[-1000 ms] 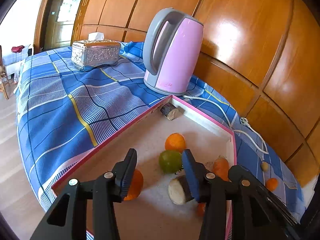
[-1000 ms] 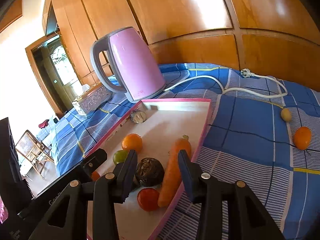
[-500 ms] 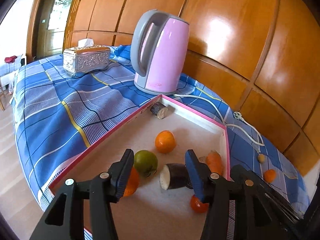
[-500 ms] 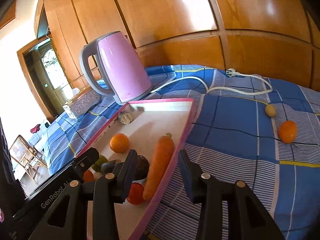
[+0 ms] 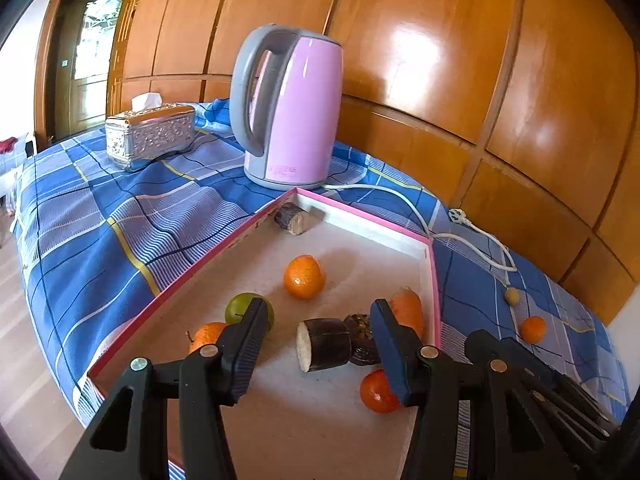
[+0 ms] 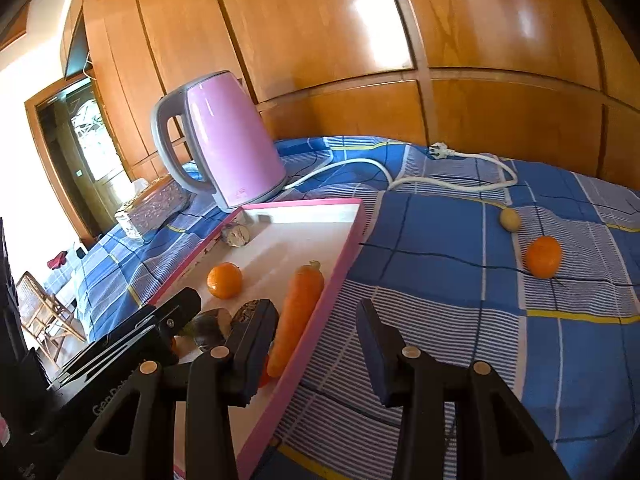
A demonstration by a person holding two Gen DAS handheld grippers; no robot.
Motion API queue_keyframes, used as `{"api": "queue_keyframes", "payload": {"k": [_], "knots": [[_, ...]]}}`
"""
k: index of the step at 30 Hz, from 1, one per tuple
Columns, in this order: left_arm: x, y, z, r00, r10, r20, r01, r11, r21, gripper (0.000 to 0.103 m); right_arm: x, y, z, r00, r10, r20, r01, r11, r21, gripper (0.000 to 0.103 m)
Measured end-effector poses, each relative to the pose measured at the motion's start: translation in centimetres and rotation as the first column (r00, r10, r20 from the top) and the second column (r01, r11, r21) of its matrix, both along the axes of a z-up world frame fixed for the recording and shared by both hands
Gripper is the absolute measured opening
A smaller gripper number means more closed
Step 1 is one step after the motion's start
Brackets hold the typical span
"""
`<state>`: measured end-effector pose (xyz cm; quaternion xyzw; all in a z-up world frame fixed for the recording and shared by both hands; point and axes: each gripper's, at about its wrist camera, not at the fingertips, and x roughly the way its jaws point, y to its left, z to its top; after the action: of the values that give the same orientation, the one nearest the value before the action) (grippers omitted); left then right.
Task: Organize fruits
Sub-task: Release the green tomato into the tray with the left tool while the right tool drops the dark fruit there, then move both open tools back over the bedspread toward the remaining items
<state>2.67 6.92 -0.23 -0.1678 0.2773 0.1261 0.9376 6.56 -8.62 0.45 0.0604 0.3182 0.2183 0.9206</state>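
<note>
A pink-rimmed white tray (image 5: 360, 216) lies on the blue checked cloth. In it are an orange (image 5: 304, 276), a green fruit (image 5: 240, 308), a second orange (image 5: 204, 334) partly behind my finger, a dark cut piece with a white face (image 5: 324, 344), a dark round lump (image 5: 362, 340), a carrot (image 5: 408, 310), a red tomato (image 5: 374, 394) and a stub (image 5: 294, 220) in the far corner. My left gripper (image 5: 318, 312) hovers open over the tray, holding nothing. My right gripper (image 6: 316, 320) is open and empty above the tray's right rim (image 6: 344, 256), beside the carrot (image 6: 298, 316). Out on the cloth sit an orange (image 6: 543, 257) and a small yellow fruit (image 6: 509, 219).
A pink kettle (image 5: 288, 108) stands behind the tray, its white cord (image 6: 452, 184) trailing over the cloth to a loose plug. A silver tissue box (image 5: 150, 134) sits further left. Wood panelling closes the back. The table edge drops to the floor at left.
The left gripper drew back and rolled slightly, jaws a little wider; the dark cut piece now lies clear of its right finger. The right gripper shifted right, so more cloth shows.
</note>
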Motion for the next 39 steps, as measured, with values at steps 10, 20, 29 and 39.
{"api": "queue_keyframes", "payload": {"k": [10,20,29,39], "knots": [[0.0,-1.3,0.1,0.998,-0.061,-0.003,0.061,0.998,0.024,0.054,-0.8,-2.4,0.2,0.997,-0.081,-0.009,0.081,0.997,0.006,0.043],[0.5,-4.3,0.0,0.974,-0.225,-0.027,0.227,0.972,0.07,0.054,-0.8,-5.4,0.0,0.98,-0.193,-0.046,0.194,0.981,0.018,0.043],[0.2,-7.7,-0.1,0.911,-0.409,-0.045,0.412,0.906,0.1,0.047,0.1,-8.9,-1.2,0.936,-0.321,-0.142,0.33,0.943,0.043,0.043],[0.4,-9.6,-0.5,0.875,-0.479,-0.075,0.484,0.866,0.123,0.04,0.8,-11.5,-2.0,0.897,-0.403,-0.183,0.42,0.906,0.061,0.043]]}}
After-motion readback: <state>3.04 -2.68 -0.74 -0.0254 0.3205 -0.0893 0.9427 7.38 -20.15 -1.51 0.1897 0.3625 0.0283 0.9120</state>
